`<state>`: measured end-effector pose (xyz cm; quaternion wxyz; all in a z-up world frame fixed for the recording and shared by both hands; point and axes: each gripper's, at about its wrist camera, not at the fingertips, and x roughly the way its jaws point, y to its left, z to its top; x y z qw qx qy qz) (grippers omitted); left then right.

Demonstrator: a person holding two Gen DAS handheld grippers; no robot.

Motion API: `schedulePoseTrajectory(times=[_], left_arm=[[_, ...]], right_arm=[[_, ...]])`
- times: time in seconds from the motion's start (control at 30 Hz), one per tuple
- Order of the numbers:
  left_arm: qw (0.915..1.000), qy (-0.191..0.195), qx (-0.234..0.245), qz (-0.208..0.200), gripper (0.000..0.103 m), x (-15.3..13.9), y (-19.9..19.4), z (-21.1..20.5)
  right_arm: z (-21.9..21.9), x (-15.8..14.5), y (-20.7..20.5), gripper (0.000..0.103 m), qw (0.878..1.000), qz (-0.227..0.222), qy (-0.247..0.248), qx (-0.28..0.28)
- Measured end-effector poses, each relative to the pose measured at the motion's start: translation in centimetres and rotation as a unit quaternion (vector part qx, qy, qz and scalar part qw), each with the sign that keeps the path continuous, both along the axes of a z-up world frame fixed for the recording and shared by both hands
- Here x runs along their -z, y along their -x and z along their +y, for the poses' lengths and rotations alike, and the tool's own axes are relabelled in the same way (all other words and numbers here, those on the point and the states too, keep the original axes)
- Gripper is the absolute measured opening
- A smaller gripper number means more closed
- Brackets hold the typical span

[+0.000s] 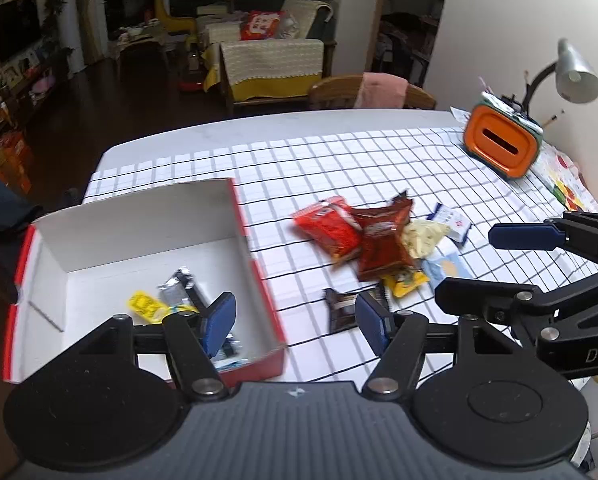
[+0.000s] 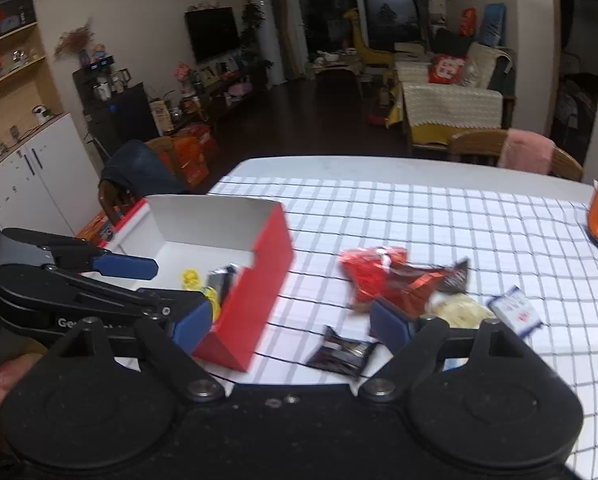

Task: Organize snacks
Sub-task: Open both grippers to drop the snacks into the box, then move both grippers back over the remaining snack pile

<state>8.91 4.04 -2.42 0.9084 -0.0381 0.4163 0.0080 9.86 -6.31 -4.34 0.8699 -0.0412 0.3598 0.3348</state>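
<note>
Two grippers are hanging released and empty over the near edge of a table: the left gripper [image 1: 295,320] is hovering at the red box [image 1: 259,280], the right gripper [image 2: 291,324] above a small dark wrapper [image 2: 341,354]. Neither is grasping anything; the blue pads are standing apart. Inside the open cardboard box, white within, a yellow packet [image 1: 145,306] and a silvery one [image 1: 179,288] are already lying. To its right, loose on the checked tablecloth [image 1: 379,160], a heap of crinkly foil snacks [image 1: 363,240] is waiting, red and brown, with a pale pouch and a small white-and-blue packet [image 1: 451,222] beside it. The dark wrapper is probably the easiest next pick: it is lying flat and apart, so pinching it across its narrow width would likely avoid dragging the cloth. Farther right, an orange slotted container [image 1: 501,146] is standing under a lamp [image 1: 575,72].
</note>
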Motion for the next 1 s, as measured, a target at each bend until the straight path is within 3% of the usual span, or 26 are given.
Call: schedulePoseTrajectory(times=[0.4,0.73,1.0], left_arm=[[0.9997,0.014,0.007,0.021,0.083,2.4,-2.8,-5.7],[0.9984,0.015,-0.012,0.054,0.084,6.3,-6.0,-8.3],[0.995,0.007,-0.021,0.097,0.084,9.9,-8.9,-8.6]], right_arm=[[-8.6,2.3,-2.2,0.099,0.999,0.017,-0.001,0.028],[-12.8,6.4,-5.6,0.101,0.998,0.038,0.029,0.051],[-12.9,9.8,-8.7,0.101,0.997,0.026,0.062,-0.027]])
